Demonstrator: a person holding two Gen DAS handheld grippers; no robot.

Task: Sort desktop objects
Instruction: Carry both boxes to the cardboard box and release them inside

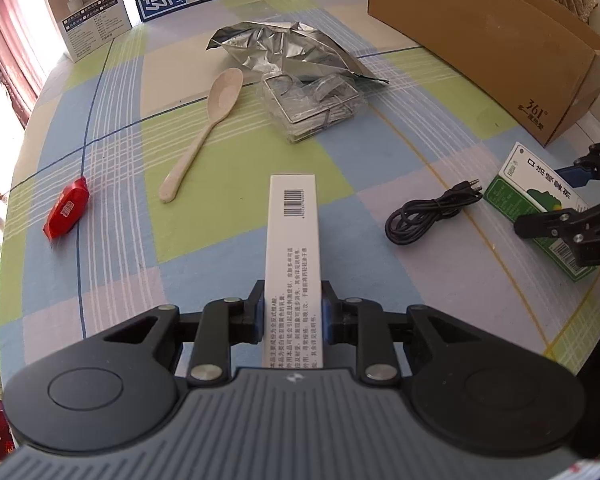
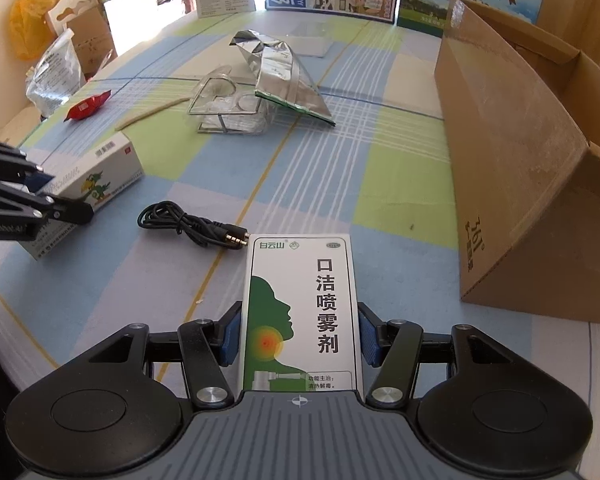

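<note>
My left gripper (image 1: 293, 312) is shut on a long white medicine box (image 1: 293, 248) with a barcode; the same box shows in the right wrist view (image 2: 96, 178) with a parrot picture, low over the table. My right gripper (image 2: 299, 334) is shut on a green and white throat spray box (image 2: 300, 304), also seen at the right of the left wrist view (image 1: 536, 196). Between the two boxes lies a coiled black audio cable (image 1: 424, 212), (image 2: 188, 222).
A large open cardboard box (image 1: 500, 40), (image 2: 532, 168) stands on the right. On the checked tablecloth lie a beige spoon (image 1: 204, 128), a red snack packet (image 1: 66, 210), a silver foil bag (image 1: 284, 46) and a clear plastic pack (image 1: 316, 104). Printed cartons (image 1: 88, 4) line the far edge.
</note>
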